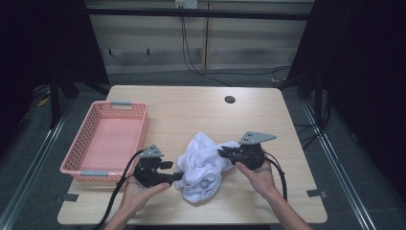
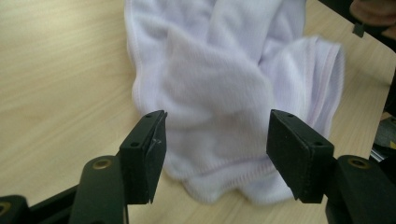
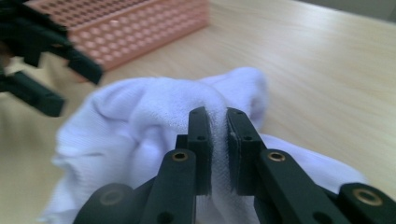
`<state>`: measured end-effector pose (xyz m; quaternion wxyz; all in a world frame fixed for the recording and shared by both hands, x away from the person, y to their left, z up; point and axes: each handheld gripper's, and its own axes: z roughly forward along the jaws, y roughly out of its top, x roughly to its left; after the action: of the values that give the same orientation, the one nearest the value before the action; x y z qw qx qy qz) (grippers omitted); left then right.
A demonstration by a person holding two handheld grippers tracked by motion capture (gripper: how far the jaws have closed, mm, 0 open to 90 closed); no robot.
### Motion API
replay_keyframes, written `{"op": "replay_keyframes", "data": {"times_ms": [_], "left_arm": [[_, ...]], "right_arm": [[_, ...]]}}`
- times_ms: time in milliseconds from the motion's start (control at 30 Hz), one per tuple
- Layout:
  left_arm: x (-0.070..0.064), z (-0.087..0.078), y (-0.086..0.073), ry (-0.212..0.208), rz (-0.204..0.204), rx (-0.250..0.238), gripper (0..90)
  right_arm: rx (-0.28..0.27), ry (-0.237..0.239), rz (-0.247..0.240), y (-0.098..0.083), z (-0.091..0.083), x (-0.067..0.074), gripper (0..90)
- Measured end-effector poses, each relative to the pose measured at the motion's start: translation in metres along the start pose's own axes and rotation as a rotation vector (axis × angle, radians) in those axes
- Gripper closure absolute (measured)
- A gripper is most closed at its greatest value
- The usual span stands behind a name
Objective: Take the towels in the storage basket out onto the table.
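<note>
A crumpled white towel (image 1: pixel 203 165) lies on the counter (image 1: pixel 191 110) between the two tongs, and the work in hand looks like getting it picked up or spread, perhaps for the pink basket (image 1: pixel 107 141) that sits beyond the left tongs. The right tongs (image 3: pixel 218 122) are clamped on a raised fold of the cloth, pads pinching a thin ridge between them, likely to anchor that side so the fabric can be lifted or pulled straight. The left tongs (image 2: pixel 215 135) stand wide apart with the towel's near edge lying between and just ahead of their pads, not pressed, so they seem lined up to take a second hold opposite the first.
</note>
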<state>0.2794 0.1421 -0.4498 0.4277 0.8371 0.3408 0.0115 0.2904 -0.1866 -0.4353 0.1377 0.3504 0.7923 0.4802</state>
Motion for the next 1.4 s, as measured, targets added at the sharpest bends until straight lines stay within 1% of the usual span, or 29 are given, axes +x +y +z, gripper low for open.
{"op": "replay_keyframes", "data": {"times_ms": [67,133,167,200,233,300,367,400,433,500,567,600,633,700,733,800,867,900,933,967,1033,1133,1167,1200,1233,1300,1333,1367,1400], "left_arm": [[-0.001,0.004,-0.002,-0.001,-0.009,0.003,37.1],[-0.002,0.011,-0.001,-0.035,-0.018,0.012,35.6],[-0.003,0.016,-0.001,-0.045,-0.006,0.017,35.2],[-0.007,0.027,0.000,-0.037,0.027,0.049,35.2],[-0.009,0.035,0.001,-0.041,0.042,0.066,35.1],[-0.011,0.045,0.000,-0.035,0.059,0.092,36.7],[-0.011,0.054,-0.002,-0.026,0.067,0.104,44.3],[-0.010,0.056,-0.002,-0.024,0.073,0.114,45.3],[-0.008,0.058,-0.003,-0.032,0.085,0.113,52.2],[-0.005,0.061,-0.005,-0.041,0.100,0.126,59.7],[-0.005,0.062,-0.006,-0.055,0.089,0.118,62.6],[-0.007,0.062,-0.006,-0.046,0.098,0.117,63.4],[-0.008,0.061,-0.006,-0.042,0.114,0.119,67.2],[-0.009,0.062,-0.008,-0.053,0.113,0.113,77.8],[-0.010,0.062,-0.009,-0.073,0.113,0.107,83.9],[-0.012,0.061,-0.008,-0.068,0.124,0.101,89.3],[-0.012,0.059,-0.008,-0.085,0.126,0.086,88.0],[-0.013,0.057,-0.008,-0.082,0.123,0.088,84.1],[-0.013,0.054,-0.009,-0.099,0.113,0.077,79.4],[-0.013,0.052,-0.010,-0.114,0.113,0.069,79.4],[-0.019,0.047,-0.012,-0.119,0.127,0.050,73.7],[-0.023,0.048,-0.010,-0.131,0.142,0.026,64.7],[-0.024,0.050,-0.008,-0.114,0.146,0.019,60.8],[-0.025,0.053,-0.007,-0.078,0.150,0.015,51.1],[-0.024,0.056,-0.005,-0.056,0.150,0.018,51.1],[-0.022,0.064,-0.001,-0.047,0.142,0.014,48.7],[-0.021,0.066,0.001,-0.042,0.152,0.006,47.2],[-0.021,0.067,0.003,-0.058,0.153,0.004,49.3],[-0.021,0.069,0.006,-0.058,0.176,-0.007,57.8]], "right_arm": [[0.010,-0.017,0.010,-0.003,-0.006,-0.008,81.8],[0.011,-0.043,0.036,-0.012,-0.013,-0.019,81.6],[0.025,-0.055,0.052,-0.017,-0.014,-0.025,81.2],[0.053,-0.065,0.057,-0.023,-0.015,-0.030,80.4],[0.088,-0.084,0.067,-0.033,-0.016,-0.036,77.4],[0.105,-0.085,0.072,-0.040,-0.019,-0.041,68.4],[0.072,-0.111,0.059,-0.040,-0.027,-0.040,56.2],[0.049,-0.120,0.045,-0.037,-0.032,-0.037,53.8],[0.026,-0.116,0.038,-0.032,-0.037,-0.032,50.8],[-0.015,-0.070,0.020,-0.023,-0.042,-0.021,50.1],[-0.018,-0.006,-0.003,-0.018,-0.038,-0.008,51.5],[-0.003,0.032,-0.010,-0.018,-0.032,-0.001,52.4],[0.010,0.065,-0.023,-0.018,-0.025,0.006,52.9],[0.038,0.122,-0.046,-0.017,-0.011,0.017,53.4],[0.047,0.137,-0.058,-0.016,-0.005,0.020,53.3],[0.077,0.171,-0.072,-0.012,0.013,0.028,50.3],[0.096,0.190,-0.063,-0.011,0.024,0.030,49.5],[0.119,0.183,-0.076,-0.012,0.031,0.031,51.1],[0.140,0.139,-0.111,-0.014,0.040,0.033,73.9],[0.140,0.139,-0.111,-0.014,0.040,0.033,73.9],[0.109,0.136,-0.087,-0.012,0.039,0.030,87.8],[0.042,0.104,-0.066,-0.002,0.023,0.021,88.9],[0.015,0.087,-0.062,0.002,0.016,0.017,89.1],[-0.014,0.089,-0.038,0.006,0.008,0.010,89.2],[-0.014,0.089,-0.038,0.006,0.008,0.010,89.2],[-0.025,0.067,-0.036,0.009,0.002,0.006,89.3],[-0.030,0.068,-0.028,0.009,0.000,0.003,89.4],[-0.035,0.061,-0.021,0.009,-0.001,0.001,89.5],[-0.037,0.049,-0.019,0.009,-0.002,-0.001,89.5]]}}
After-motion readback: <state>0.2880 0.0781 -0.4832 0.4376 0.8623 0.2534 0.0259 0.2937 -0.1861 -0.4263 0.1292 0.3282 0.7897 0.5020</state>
